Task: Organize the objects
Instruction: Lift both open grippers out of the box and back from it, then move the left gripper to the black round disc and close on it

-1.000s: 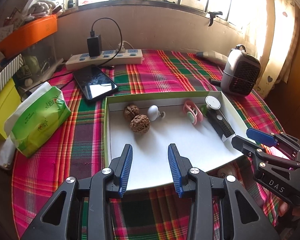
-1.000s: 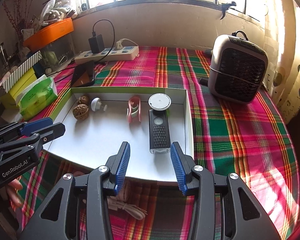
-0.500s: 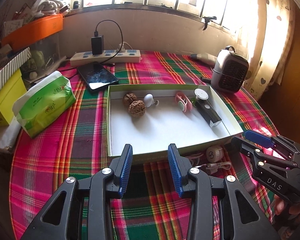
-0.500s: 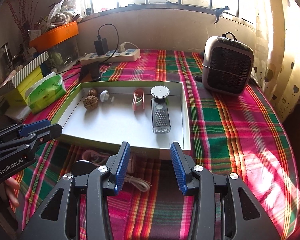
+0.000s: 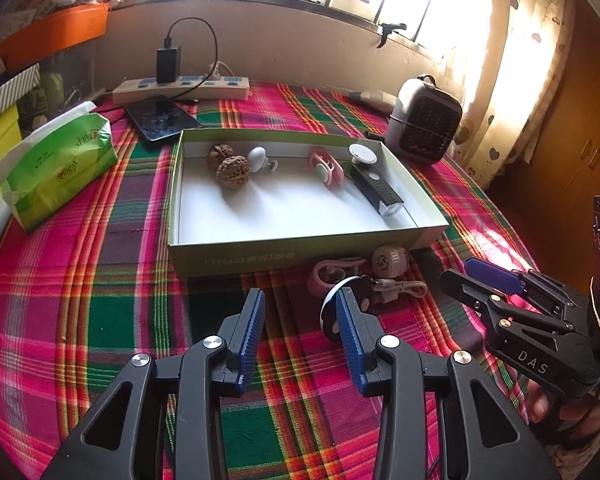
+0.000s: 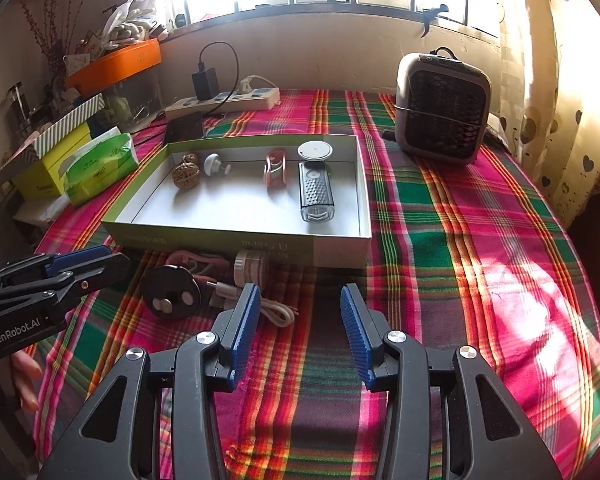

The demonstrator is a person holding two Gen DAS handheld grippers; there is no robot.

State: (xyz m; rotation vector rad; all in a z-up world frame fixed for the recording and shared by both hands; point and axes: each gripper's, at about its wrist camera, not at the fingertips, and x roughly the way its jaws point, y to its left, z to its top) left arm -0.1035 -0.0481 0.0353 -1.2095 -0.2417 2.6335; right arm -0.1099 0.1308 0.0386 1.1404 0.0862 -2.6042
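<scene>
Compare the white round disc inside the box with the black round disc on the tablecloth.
The white round disc lies inside the green-sided box, at its far end; the black round disc sits outside, on the plaid tablecloth before the box. The white one's face looks plain; the black one shows two pale spots. The black one lies among cables. Both are round and ungripped.

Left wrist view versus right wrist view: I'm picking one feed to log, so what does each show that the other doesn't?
Only the left wrist view shows the phone's dark screen face and the right gripper, open, from the side. Only the right wrist view shows the black disc's face with two metal spots, and the left gripper from the side. Both share the box holding two walnuts and a black light, plus the white cable lying outside it.
</scene>
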